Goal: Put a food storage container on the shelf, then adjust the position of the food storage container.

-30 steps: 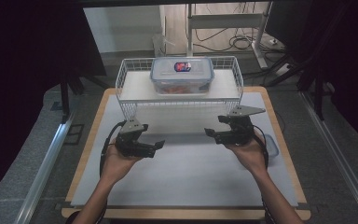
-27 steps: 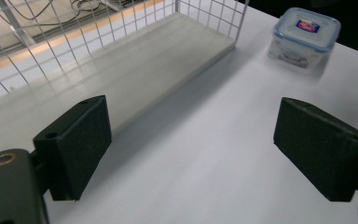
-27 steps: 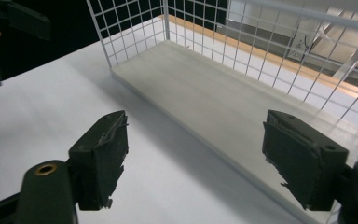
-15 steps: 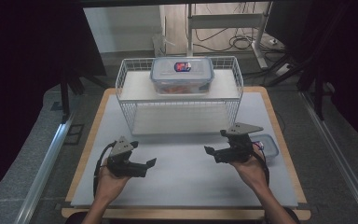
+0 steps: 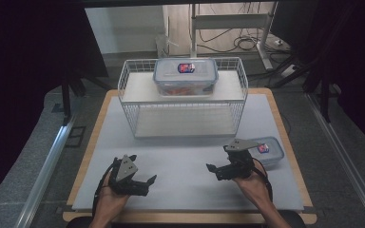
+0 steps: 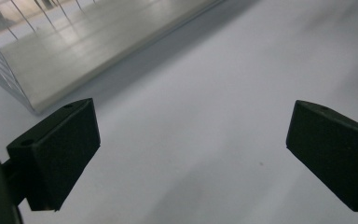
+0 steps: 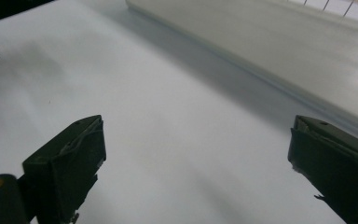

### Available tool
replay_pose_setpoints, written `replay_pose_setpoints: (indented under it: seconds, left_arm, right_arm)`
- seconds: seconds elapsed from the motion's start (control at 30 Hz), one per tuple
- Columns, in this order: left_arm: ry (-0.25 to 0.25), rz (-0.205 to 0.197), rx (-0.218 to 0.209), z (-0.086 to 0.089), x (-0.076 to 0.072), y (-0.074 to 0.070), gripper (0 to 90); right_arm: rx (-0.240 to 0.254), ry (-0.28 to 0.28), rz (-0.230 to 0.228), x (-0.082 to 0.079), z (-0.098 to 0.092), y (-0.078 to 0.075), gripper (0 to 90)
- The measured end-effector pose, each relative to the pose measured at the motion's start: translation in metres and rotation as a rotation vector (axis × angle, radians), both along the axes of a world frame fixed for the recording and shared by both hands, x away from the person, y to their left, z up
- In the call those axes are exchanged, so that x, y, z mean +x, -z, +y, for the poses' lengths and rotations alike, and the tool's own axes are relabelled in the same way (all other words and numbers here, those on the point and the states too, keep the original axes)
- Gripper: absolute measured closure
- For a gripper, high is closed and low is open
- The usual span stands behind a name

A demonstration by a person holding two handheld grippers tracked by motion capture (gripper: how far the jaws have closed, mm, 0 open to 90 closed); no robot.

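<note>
Two grippers, left gripper (image 5: 145, 183), right gripper (image 5: 215, 171), jaws spread, empty; high view adds lidded container (image 5: 186, 77)

I have drawn both hands back toward my near edge of the table. My left gripper (image 5: 142, 183), which a second ago was up near the front of the wire rack (image 5: 183, 111), has come down to the near left of the white mat (image 5: 180, 161), jaws parted with nothing between them. My right gripper (image 5: 217, 171) has come back too, though less far, jaws apart. With it pulled back, the small lidded container (image 5: 267, 150) at the right of the mat shows more fully beside it.
</note>
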State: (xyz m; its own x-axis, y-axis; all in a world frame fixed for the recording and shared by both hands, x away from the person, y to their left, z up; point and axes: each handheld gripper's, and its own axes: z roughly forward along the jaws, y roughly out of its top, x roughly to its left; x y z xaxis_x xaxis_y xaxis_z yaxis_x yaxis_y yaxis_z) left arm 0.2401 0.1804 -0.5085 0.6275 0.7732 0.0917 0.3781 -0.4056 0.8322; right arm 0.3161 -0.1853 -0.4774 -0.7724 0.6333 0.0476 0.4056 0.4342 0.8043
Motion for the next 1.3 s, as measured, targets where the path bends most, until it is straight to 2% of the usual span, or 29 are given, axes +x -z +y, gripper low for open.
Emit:
replay_pose_setpoints:
  seconds: [0.03,0.07,0.2,0.37,0.47,0.6,0.7,0.77,0.8,0.87,1.0,1.13,1.3]
  left_arm:
    - [0.005,0.027,-0.012,0.001,-0.002,0.004,2.7]
    - [0.005,0.033,-0.011,0.001,-0.002,0.005,2.7]
    - [0.01,0.032,0.006,-0.002,-0.001,0.007,2.6]
    - [0.004,0.045,0.012,-0.002,0.0,0.009,2.6]
    - [0.005,0.045,-0.009,0.0,0.002,0.01,2.7]
    - [-0.001,0.044,-0.019,0.002,0.002,0.01,2.6]
    - [-0.001,0.043,-0.016,0.002,0.002,0.01,2.7]
    - [0.0,0.043,-0.016,0.002,0.003,0.01,2.6]
    - [0.001,0.045,-0.013,0.002,0.003,0.011,2.6]
    - [0.0,0.047,-0.008,0.002,0.003,0.011,2.6]
    - [-0.007,0.05,-0.011,0.005,0.005,0.011,2.7]
    - [-0.009,0.059,-0.012,0.005,0.005,0.012,3.0]
    - [0.0,0.062,0.001,0.003,0.007,0.014,3.0]
  right_arm:
    - [-0.015,0.001,0.007,-0.004,0.001,0.006,2.0]
    - [-0.024,-0.001,0.008,-0.005,0.001,0.008,1.7]
    - [-0.074,-0.002,-0.009,-0.008,0.004,0.014,1.5]
    - [-0.06,0.007,-0.021,-0.006,0.002,0.014,1.5]
    - [-0.075,0.028,-0.018,-0.003,-0.001,0.015,1.2]
    - [-0.079,0.048,0.028,0.003,-0.006,0.018,1.3]
    - [-0.074,0.061,0.031,0.006,-0.008,0.016,1.3]
    - [-0.093,0.071,0.039,0.007,-0.008,0.015,1.8]
    - [-0.119,0.083,0.029,0.007,-0.007,0.015,4.0]
    - [-0.156,0.11,0.002,0.007,-0.009,0.013,16.1]
    - [-0.135,0.14,-0.005,0.01,-0.019,0.004,46.7]
    - [-0.114,0.152,-0.033,0.013,-0.034,-0.006,66.9]
    - [-0.138,0.199,-0.057,0.022,-0.052,-0.009,86.0]
